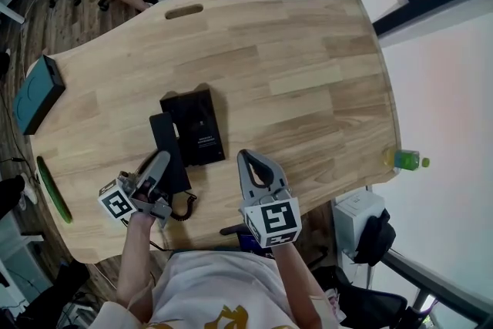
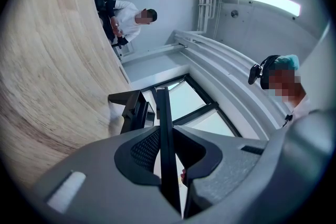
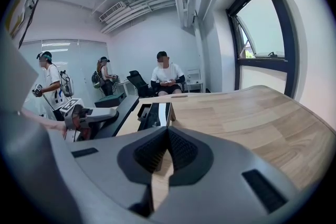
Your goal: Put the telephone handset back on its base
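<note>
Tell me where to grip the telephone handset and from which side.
Grip the handset across its slim straight bar, coming from its near end, away from the base. It is long and thin, so the jaws span it easily, and that side probably keeps the base free. The left claw already clamps it so.

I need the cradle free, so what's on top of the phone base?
The telephone base shows a bare top. The handset, clamped in the left gripper, covers its left edge, hiding what lies there.
</note>
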`<state>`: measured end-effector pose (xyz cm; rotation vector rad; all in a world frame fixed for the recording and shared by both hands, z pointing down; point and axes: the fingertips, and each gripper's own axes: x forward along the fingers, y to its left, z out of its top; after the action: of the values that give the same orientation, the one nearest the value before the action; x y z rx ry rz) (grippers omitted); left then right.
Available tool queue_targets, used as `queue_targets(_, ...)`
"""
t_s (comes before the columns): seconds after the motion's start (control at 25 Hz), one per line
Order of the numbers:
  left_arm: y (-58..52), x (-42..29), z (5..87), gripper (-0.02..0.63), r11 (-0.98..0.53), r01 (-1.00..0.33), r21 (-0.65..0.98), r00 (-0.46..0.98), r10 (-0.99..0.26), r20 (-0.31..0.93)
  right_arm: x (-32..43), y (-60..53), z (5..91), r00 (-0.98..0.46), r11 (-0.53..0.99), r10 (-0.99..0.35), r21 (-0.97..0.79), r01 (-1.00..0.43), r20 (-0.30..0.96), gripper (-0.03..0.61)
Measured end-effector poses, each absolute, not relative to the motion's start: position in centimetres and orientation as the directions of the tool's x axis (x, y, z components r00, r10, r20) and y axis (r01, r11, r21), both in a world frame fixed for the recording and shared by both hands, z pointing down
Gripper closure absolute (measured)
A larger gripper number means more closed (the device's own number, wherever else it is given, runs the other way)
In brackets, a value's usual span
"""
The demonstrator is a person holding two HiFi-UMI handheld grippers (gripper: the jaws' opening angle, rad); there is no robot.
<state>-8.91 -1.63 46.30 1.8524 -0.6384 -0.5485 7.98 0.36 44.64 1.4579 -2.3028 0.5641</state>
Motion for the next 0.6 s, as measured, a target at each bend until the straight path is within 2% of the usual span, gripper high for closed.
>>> queue_targets(0.6, -2.8, -8.1, 47.4, 0.537, -0.308, -0.18, 0.934, 0.751, -0.657, -0.072, 7.4, 0.1, 46.0, -0.422, 0.398, -0.742, -0.164, -0.902, 0.521, 0.575)
